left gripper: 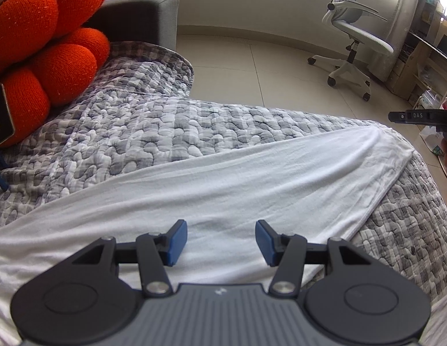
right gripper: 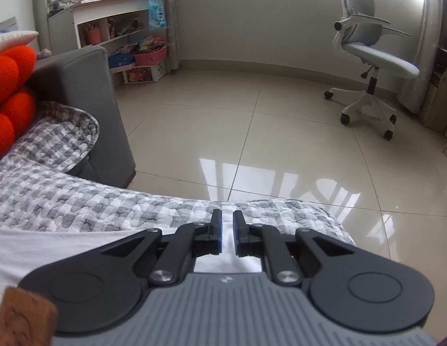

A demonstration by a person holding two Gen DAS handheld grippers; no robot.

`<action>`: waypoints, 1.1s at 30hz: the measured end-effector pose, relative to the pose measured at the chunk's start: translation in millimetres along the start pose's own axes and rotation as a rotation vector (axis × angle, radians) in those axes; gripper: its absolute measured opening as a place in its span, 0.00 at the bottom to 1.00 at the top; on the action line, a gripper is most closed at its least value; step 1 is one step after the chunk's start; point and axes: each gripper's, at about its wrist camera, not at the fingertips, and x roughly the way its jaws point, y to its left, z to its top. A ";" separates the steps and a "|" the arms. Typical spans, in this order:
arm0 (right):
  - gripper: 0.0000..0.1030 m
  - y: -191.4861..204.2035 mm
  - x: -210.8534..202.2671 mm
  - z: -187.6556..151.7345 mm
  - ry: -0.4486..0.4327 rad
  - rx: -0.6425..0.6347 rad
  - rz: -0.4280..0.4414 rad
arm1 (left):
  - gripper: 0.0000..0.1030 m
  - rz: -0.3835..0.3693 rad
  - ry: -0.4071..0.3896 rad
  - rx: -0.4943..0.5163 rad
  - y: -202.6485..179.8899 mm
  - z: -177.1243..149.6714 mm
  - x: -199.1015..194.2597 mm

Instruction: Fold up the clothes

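We see a white cloth point(left gripper: 238, 178) lying spread out on a grey checked quilt point(left gripper: 137, 121) that covers a sofa, and its far corner reaches the quilt's edge on the right. Our left claw point(left gripper: 220, 242) hangs just over the cloth with its blue pads point(left gripper: 177, 242) spread wide apart — nothing sits between them. Our right claw point(right gripper: 227, 235) is at the quilt's front edge, and its pads are nearly pressed together with a thin strip of white cloth in the gap, so it looks like it is pinching the cloth, though we cannot be fully sure. In the left view the tip of the right claw point(left gripper: 408, 116) pokes in from the side, beside the cloth's corner. A big orange cushion point(left gripper: 41, 49) rests on the quilt at the left. Across the shiny tile floor point(right gripper: 252, 132) stands a white chair point(right gripper: 373, 66) — well apart from the sofa.
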 end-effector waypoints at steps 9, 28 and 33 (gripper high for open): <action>0.14 -16.6 9.7 -17.2 0.072 0.045 -0.186 | 0.52 0.017 0.016 -0.007 9.2 -8.2 -9.4; 0.32 -4.2 -6.0 -33.6 0.080 -0.030 -0.135 | 0.52 0.042 0.001 -0.089 51.8 -19.2 -35.5; 0.38 -19.7 -12.3 -29.7 0.097 0.023 -0.305 | 0.52 0.055 0.000 -0.117 70.5 -24.7 -43.2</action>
